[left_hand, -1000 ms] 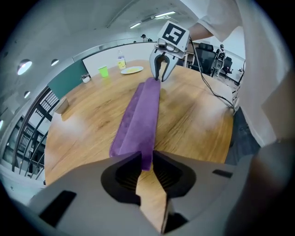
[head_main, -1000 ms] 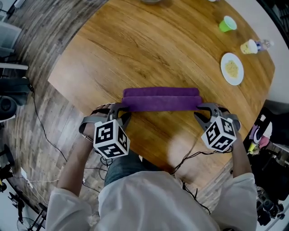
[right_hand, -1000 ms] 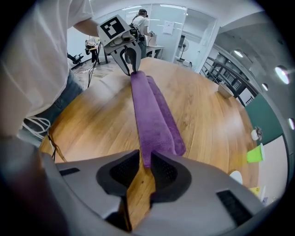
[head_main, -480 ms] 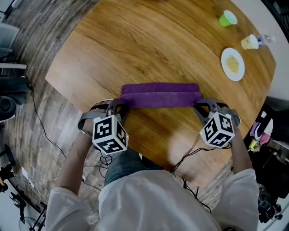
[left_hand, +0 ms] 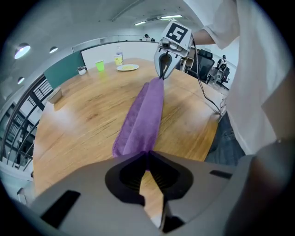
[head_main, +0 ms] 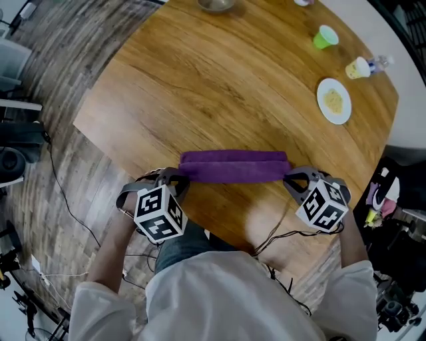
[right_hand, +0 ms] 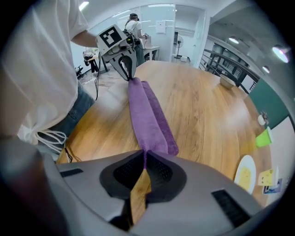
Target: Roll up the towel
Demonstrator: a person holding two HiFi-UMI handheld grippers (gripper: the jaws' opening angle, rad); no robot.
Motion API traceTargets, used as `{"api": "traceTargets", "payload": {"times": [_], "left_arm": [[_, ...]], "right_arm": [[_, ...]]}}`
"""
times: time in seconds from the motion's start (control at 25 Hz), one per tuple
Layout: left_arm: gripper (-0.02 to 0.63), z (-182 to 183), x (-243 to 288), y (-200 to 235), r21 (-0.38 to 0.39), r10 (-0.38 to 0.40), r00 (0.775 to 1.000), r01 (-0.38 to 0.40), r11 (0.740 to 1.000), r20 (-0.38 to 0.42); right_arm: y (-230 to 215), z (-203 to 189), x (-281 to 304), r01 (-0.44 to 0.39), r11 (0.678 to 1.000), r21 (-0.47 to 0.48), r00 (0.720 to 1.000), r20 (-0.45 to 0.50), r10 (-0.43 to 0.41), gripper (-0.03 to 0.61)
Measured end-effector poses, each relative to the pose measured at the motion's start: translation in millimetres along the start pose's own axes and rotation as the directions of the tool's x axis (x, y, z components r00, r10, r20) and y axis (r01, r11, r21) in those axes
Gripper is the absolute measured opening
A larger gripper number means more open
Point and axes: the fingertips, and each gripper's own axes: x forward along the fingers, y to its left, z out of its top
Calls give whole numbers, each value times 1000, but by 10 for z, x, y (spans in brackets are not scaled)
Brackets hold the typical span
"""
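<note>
A purple towel (head_main: pixel 233 166) lies as a long narrow folded strip across the wooden table (head_main: pixel 219 86), near its front edge. My left gripper (head_main: pixel 181 174) pinches the strip's left end; its jaws have just been closing with the cloth between them. My right gripper (head_main: pixel 287 176) is shut on the right end. In the left gripper view the towel (left_hand: pixel 143 115) runs from my left gripper (left_hand: pixel 146 154) straight to the right gripper (left_hand: pixel 163 69). The right gripper view shows the same towel (right_hand: pixel 145 113) stretched from the right gripper (right_hand: pixel 144 154) to the left gripper (right_hand: pixel 126 69).
At the far right of the table stand a white plate with food (head_main: pixel 333 101), a green cup (head_main: pixel 325 36) and a yellow cup (head_main: pixel 359 67). A bowl (head_main: pixel 216 5) sits at the far edge. Cables hang below the table's front edge, by the person's legs.
Both grippers have drawn the towel a little towards the table's front edge. The strip looks narrower than before.
</note>
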Motion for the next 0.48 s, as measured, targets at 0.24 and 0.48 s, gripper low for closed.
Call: {"api": "traceTargets", "payload": {"times": [0.24, 0.48], "left_arm": [[31, 82, -92, 285, -13, 22, 1000, -22, 1000, 10], [31, 153, -65, 590, -32, 35, 999, -34, 999, 16]], "right_arm": [[-244, 112, -125, 30, 998, 47, 999, 28, -31, 20], [-519, 149, -116, 60, 993, 99, 997, 47, -65, 20]]}}
